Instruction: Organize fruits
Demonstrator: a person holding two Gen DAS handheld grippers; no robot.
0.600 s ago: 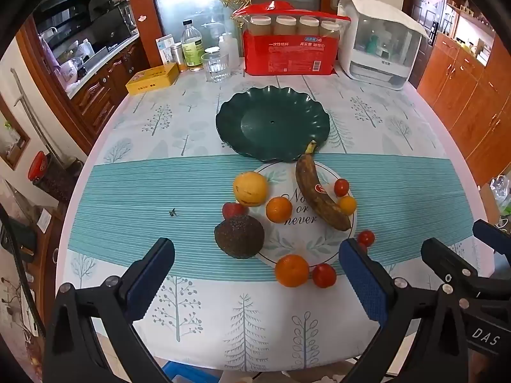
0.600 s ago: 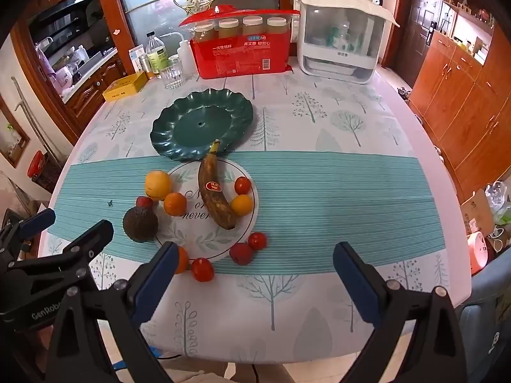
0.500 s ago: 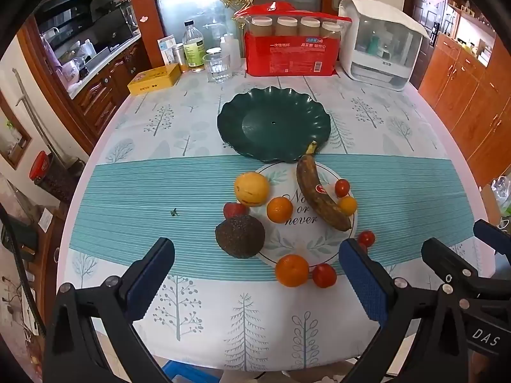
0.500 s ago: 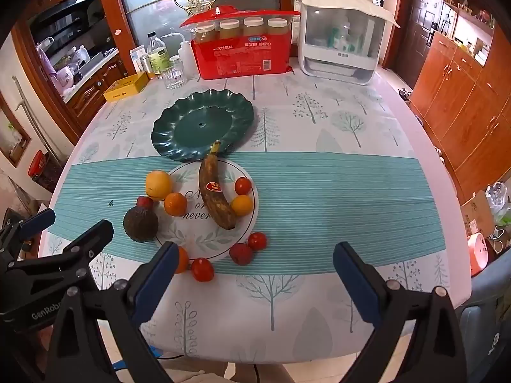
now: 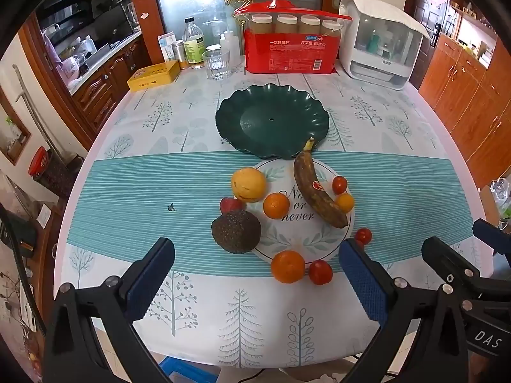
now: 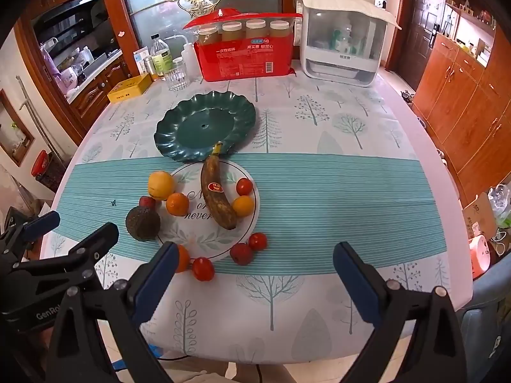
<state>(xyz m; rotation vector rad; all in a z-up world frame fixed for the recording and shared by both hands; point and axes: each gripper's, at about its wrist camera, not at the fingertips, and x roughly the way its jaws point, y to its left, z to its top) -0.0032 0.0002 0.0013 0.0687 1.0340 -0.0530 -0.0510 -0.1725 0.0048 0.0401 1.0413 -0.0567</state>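
A dark green scalloped plate lies empty on the table. In front of it lie a browned banana, a yellow citrus, an orange mandarin, a dark avocado, another mandarin and several cherry tomatoes. My left gripper hangs open above the near fruit, holding nothing. My right gripper is open too, above the table's front, nothing between its fingers.
Along the far edge stand a red pack of paper cups, a white appliance, a glass, bottles and a yellow box. Wooden cabinets line the right side. The table's front edge is close below both grippers.
Both views have shifted only slightly; the fruit and the plate lie as before, and both grippers have stayed open.
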